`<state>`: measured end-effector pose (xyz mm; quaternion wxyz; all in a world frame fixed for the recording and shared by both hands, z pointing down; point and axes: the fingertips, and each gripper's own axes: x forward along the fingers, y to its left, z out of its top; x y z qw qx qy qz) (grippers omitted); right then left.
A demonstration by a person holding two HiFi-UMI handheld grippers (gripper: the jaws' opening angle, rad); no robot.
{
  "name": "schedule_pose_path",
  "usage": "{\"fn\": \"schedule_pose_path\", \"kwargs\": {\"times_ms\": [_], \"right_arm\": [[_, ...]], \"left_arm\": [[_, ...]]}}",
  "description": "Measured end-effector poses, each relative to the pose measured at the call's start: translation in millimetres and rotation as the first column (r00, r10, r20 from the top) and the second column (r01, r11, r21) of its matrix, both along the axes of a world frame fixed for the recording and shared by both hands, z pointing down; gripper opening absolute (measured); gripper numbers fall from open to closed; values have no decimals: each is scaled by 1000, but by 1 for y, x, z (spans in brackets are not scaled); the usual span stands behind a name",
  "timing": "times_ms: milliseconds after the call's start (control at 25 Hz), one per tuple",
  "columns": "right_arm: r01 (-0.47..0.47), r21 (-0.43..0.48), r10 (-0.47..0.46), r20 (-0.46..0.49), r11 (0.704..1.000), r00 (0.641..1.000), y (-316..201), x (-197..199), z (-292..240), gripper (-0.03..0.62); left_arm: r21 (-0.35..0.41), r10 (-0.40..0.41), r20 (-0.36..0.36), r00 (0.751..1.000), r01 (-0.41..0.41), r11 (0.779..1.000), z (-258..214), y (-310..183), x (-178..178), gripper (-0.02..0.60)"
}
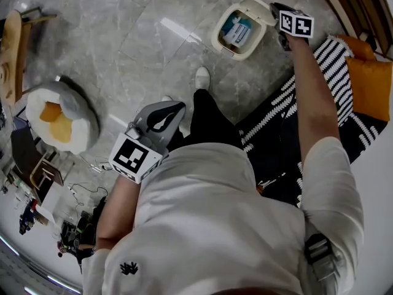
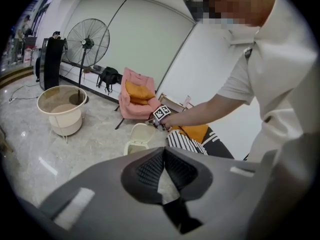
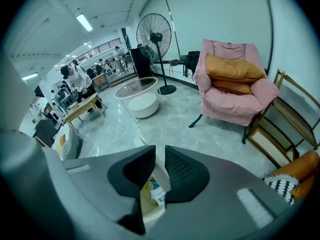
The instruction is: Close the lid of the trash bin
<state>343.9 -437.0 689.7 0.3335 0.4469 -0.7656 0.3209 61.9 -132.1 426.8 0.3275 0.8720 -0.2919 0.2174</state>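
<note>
The cream trash bin (image 1: 220, 43) stands on the marble floor with paper inside, and its lid (image 1: 256, 7) is tipped up and open at the far side. My right gripper (image 1: 276, 10) reaches to the lid's right edge. In the right gripper view its jaws (image 3: 160, 152) are nearly together, and the pale lid edge (image 3: 163, 176) runs through the narrow gap. My left gripper (image 1: 179, 108) hangs close to the person's body, far from the bin. It (image 2: 164, 150) is shut on nothing, and the bin (image 2: 134, 144) shows beyond it.
A black-and-white striped rug (image 1: 334, 57) with an orange cushion (image 1: 371, 85) lies right of the bin. The person's shoe (image 1: 201, 77) stands just short of the bin. A pink armchair (image 3: 235, 89), a standing fan (image 3: 155, 34) and a wooden rack (image 3: 282, 129) lie beyond.
</note>
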Motion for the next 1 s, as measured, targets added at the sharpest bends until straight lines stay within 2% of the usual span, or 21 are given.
{"fn": "schedule_pose_path", "kwargs": {"times_ms": [80, 200, 520, 720, 840, 1000], "right_arm": [[-4, -1, 4, 7, 1000, 1000, 4, -1, 0, 40], [-6, -3, 6, 17, 1000, 1000, 10, -4, 0, 41], [-20, -9, 20, 28, 1000, 999, 37, -17, 3, 41], [-35, -9, 36, 42, 999, 998, 56, -24, 6, 41], [-37, -13, 37, 46, 999, 998, 65, -29, 9, 41], [-42, -19, 43, 48, 999, 998, 76, -33, 12, 41]], "left_arm": [[-12, 7, 0, 1000, -7, 1000, -2, 0, 2, 58], [28, 22, -8, 1000, -21, 999, 0, -1, 0, 58], [36, 36, -31, 999, -35, 999, -1, 3, -2, 58], [-16, 32, -34, 999, -32, 999, -3, 9, 0, 58], [16, 42, -40, 998, -41, 999, -1, 10, -4, 58], [-24, 33, -34, 999, -34, 999, -4, 16, -4, 58]]}}
